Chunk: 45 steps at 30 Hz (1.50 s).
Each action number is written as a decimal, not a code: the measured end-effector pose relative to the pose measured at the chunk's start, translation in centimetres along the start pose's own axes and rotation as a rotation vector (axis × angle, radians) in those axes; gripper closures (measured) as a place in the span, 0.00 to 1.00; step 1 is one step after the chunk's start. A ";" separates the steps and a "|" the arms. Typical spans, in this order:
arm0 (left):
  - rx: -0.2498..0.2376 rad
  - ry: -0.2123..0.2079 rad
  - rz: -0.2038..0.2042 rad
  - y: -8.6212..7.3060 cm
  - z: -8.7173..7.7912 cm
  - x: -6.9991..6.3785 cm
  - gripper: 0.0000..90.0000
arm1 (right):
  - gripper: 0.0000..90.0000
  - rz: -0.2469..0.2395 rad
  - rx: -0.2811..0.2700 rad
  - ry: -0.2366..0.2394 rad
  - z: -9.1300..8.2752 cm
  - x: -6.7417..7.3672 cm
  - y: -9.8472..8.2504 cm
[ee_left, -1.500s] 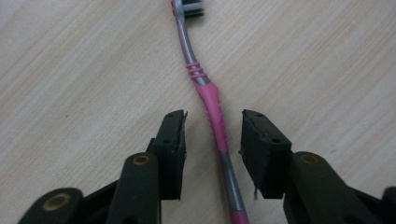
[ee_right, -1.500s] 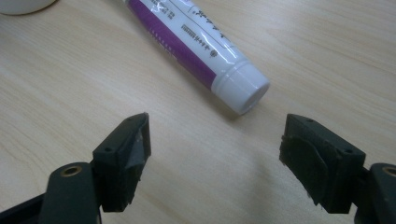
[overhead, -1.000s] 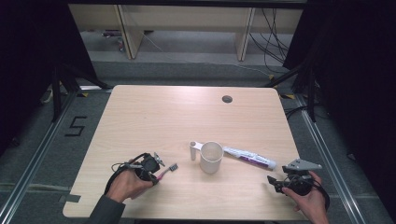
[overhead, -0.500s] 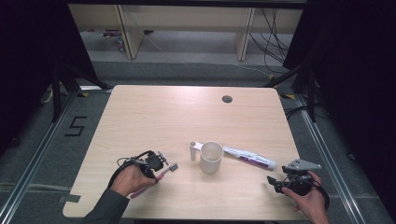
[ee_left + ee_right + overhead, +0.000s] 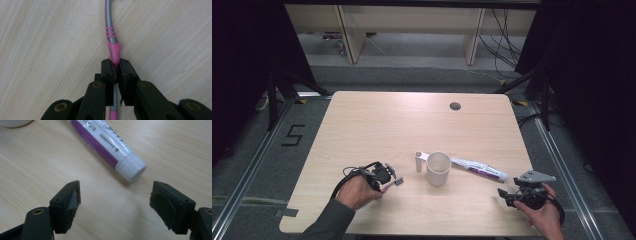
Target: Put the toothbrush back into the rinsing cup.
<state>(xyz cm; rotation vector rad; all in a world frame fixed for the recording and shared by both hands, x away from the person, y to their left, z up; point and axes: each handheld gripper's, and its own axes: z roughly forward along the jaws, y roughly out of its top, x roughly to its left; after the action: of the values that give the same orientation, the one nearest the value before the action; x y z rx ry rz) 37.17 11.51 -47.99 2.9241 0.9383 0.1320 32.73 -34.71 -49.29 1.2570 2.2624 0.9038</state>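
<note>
A pink and grey toothbrush [image 5: 111,37] lies on the wooden table [image 5: 377,130], and my left gripper [image 5: 116,65] is shut on its pink handle. From above, the left gripper [image 5: 384,179] sits at the front left with the toothbrush [image 5: 396,183] head poking out toward a white mug [image 5: 438,168]. A white and purple toothpaste tube [image 5: 479,169] lies right of the mug. My right gripper [image 5: 508,195] rests at the front right. Its jaws stand wide open in the right gripper view [image 5: 115,197], just short of the cap end of the tube [image 5: 113,147], with nothing between them.
A small dark hole [image 5: 455,106] sits near the table's far edge. Shelving and cables stand beyond the table. The mug's handle [image 5: 419,160] points left, toward the toothbrush head. The table's front edge runs close under both hands.
The left hand has shifted slightly and turned a little with the toothbrush in its jaws. The right hand and gripper have kept still.
</note>
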 end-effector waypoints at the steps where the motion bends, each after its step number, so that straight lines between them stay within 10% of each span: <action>1: 0.004 -0.001 0.004 0.0 0.0 0.0 0.92 | 0.28 0.000 0.000 0.000 0.0 0.0 0.0; 11: -0.034 -0.008 0.009 -0.2 -0.2 0.2 0.92 | 0.28 0.029 0.009 0.005 -0.1 0.1 0.0; 12: -0.047 -0.022 0.001 -0.3 -0.3 0.3 0.92 | 0.28 -0.029 -0.015 -0.002 0.1 -0.4 0.0; 23: -0.220 -0.045 -0.043 -1.3 -2.3 1.5 0.92 | 0.28 0.027 -0.002 0.006 0.0 0.0 -0.1; 34: -0.437 -0.031 -0.123 -1.9 -3.0 2.4 0.92 | 0.28 -0.029 -0.012 0.004 0.1 -0.3 0.0; 35: -0.516 -0.011 -0.123 -2.0 -3.2 2.7 0.92 | 0.28 -0.006 -0.013 -0.003 0.0 -0.2 0.0; 40: -0.616 0.013 -0.166 -2.1 -3.4 2.8 0.92 | 0.28 -0.012 -0.011 -0.002 0.0 -0.3 0.0; 45: -0.651 0.045 -0.166 -2.1 -3.9 2.8 0.92 | 0.28 -0.003 -0.004 -0.003 0.0 -0.2 0.0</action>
<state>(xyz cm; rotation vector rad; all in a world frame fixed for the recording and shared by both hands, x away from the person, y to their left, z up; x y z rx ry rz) 37.83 15.03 -44.18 2.2485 0.9212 0.4079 32.84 -34.86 -49.28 1.2519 2.2579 0.9045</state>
